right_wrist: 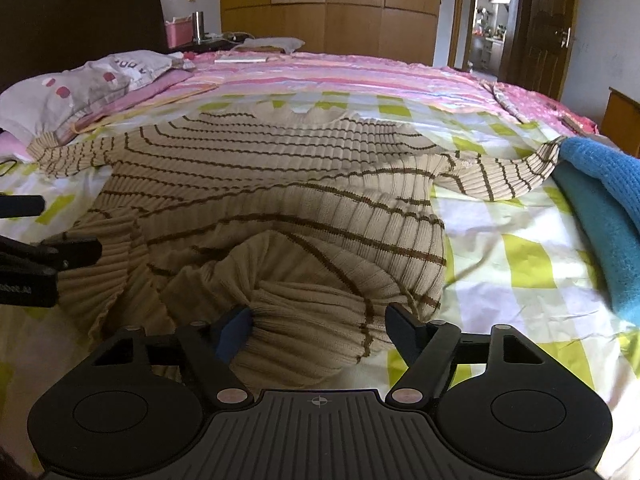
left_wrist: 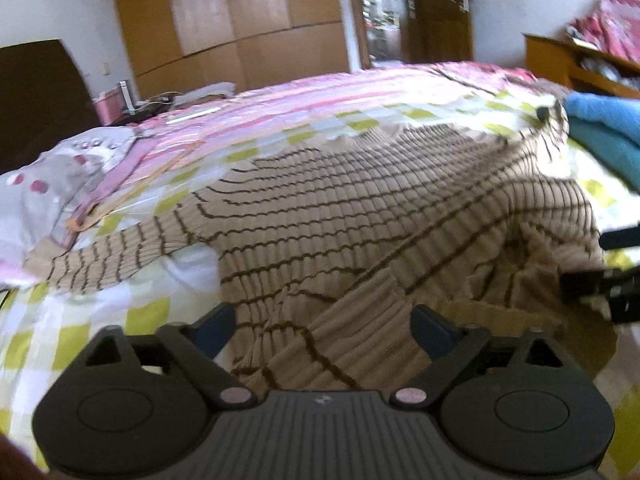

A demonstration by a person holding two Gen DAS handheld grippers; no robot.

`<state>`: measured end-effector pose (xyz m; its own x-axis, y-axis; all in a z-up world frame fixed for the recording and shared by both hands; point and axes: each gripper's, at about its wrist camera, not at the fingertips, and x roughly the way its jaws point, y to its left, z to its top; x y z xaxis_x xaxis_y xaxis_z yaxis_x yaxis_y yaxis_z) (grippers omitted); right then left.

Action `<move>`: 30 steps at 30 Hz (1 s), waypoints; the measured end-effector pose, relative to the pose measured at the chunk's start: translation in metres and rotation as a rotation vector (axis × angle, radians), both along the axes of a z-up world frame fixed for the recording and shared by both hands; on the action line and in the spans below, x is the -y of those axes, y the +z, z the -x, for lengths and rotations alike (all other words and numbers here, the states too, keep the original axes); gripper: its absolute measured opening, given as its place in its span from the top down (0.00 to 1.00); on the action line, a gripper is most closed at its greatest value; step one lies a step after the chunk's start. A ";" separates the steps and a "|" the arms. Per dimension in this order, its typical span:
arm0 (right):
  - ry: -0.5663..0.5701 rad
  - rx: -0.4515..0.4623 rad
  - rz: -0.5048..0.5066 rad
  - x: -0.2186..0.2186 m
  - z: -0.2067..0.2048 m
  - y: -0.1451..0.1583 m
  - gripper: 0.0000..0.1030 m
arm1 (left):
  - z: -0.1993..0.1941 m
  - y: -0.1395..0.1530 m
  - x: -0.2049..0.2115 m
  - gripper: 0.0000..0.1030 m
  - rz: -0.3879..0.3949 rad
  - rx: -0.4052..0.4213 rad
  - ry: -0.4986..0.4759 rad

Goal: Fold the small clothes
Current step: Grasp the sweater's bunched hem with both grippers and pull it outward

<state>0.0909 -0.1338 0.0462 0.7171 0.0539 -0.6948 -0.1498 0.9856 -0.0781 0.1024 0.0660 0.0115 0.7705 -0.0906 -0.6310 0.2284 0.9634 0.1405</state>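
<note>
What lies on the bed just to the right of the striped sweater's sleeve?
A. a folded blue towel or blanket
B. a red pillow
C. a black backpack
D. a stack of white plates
A: a blue towel lies on the checked bedsheet, right by the cuff of the beige striped sweater.

Beige ribbed knit sweater with thin brown stripes [right_wrist: 280,168] lies spread on checked white-and-green bedsheet [right_wrist: 500,240], near hem bunched up. Left sleeve reaches toward grey dotted pillow [right_wrist: 80,88]; right sleeve touches folded blue towel [right_wrist: 600,208] at right. Pink striped quilt [right_wrist: 340,76] lies behind sweater. Wooden wardrobe [right_wrist: 332,4] stands behind bed, dark wooden door [right_wrist: 548,28] to right of it.
</note>
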 end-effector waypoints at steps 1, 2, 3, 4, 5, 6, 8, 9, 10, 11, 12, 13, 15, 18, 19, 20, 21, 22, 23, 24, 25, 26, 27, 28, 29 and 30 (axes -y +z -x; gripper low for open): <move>0.002 -0.007 -0.007 0.001 -0.001 0.000 0.33 | -0.002 -0.002 0.000 0.16 0.003 -0.016 -0.017; 0.003 -0.013 -0.015 0.003 -0.002 0.001 0.34 | -0.003 -0.003 -0.001 0.25 0.010 -0.031 -0.028; 0.004 -0.019 -0.025 0.004 -0.004 0.003 0.34 | -0.006 -0.005 -0.003 0.32 0.025 -0.054 -0.043; 0.006 -0.023 -0.035 0.005 -0.005 0.004 0.35 | -0.008 -0.006 -0.004 0.35 0.036 -0.072 -0.051; 0.007 -0.026 -0.040 0.006 -0.006 0.006 0.36 | -0.009 -0.008 -0.005 0.41 0.046 -0.088 -0.057; 0.009 -0.028 -0.043 0.007 -0.008 0.008 0.36 | -0.011 -0.009 -0.006 0.46 0.050 -0.100 -0.065; 0.012 -0.023 -0.047 0.010 -0.010 0.013 0.36 | -0.012 -0.011 -0.006 0.52 0.048 -0.114 -0.077; 0.014 -0.020 -0.049 0.012 -0.011 0.016 0.36 | -0.014 -0.012 -0.006 0.57 0.048 -0.121 -0.082; 0.016 -0.017 -0.052 0.013 -0.011 0.018 0.36 | -0.015 -0.013 -0.006 0.61 0.050 -0.131 -0.088; 0.020 -0.017 -0.054 0.013 -0.012 0.020 0.36 | -0.016 -0.013 -0.006 0.68 0.058 -0.142 -0.097; 0.024 -0.019 -0.056 0.014 -0.013 0.021 0.36 | -0.018 -0.013 -0.007 0.72 0.068 -0.155 -0.104; 0.031 -0.023 -0.054 0.013 -0.015 0.022 0.36 | -0.019 -0.012 -0.008 0.74 0.073 -0.162 -0.108; 0.054 -0.027 -0.043 0.009 -0.020 0.022 0.36 | -0.018 -0.010 -0.008 0.78 0.073 -0.159 -0.117; 0.088 -0.045 -0.043 0.001 -0.023 0.018 0.36 | -0.015 -0.005 -0.016 0.81 0.105 -0.161 -0.126; 0.098 -0.053 -0.049 -0.001 -0.023 0.016 0.36 | -0.014 -0.005 -0.019 0.82 0.117 -0.168 -0.126; 0.110 -0.060 -0.051 -0.004 -0.023 0.014 0.36 | -0.014 -0.005 -0.021 0.82 0.122 -0.174 -0.125; 0.117 -0.068 -0.035 -0.007 -0.023 0.011 0.37 | -0.013 -0.006 -0.023 0.83 0.121 -0.176 -0.125; 0.117 -0.073 -0.016 -0.009 -0.023 0.008 0.37 | -0.012 -0.006 -0.024 0.83 0.119 -0.176 -0.123; 0.117 -0.083 -0.004 -0.010 -0.022 0.004 0.41 | -0.011 -0.006 -0.024 0.83 0.123 -0.175 -0.123; 0.115 -0.097 -0.004 -0.009 -0.022 0.002 0.44 | -0.011 -0.006 -0.025 0.83 0.132 -0.173 -0.124; 0.114 -0.111 -0.013 -0.006 -0.021 0.001 0.51 | -0.010 -0.005 -0.025 0.83 0.138 -0.170 -0.127; 0.112 -0.122 -0.025 -0.004 -0.019 0.001 0.57 | -0.009 -0.004 -0.025 0.83 0.143 -0.169 -0.130; 0.111 -0.130 -0.033 -0.001 -0.017 0.001 0.59 | -0.009 -0.004 -0.025 0.83 0.148 -0.169 -0.133; 0.109 -0.136 -0.032 0.001 -0.016 0.000 0.64 | -0.010 -0.004 -0.025 0.83 0.154 -0.174 -0.138; 0.110 -0.144 -0.024 0.002 -0.015 -0.001 0.66 | -0.010 -0.005 -0.026 0.83 0.161 -0.180 -0.143; 0.113 -0.150 -0.017 0.001 -0.015 -0.002 0.67 | -0.011 -0.005 -0.026 0.83 0.167 -0.185 -0.149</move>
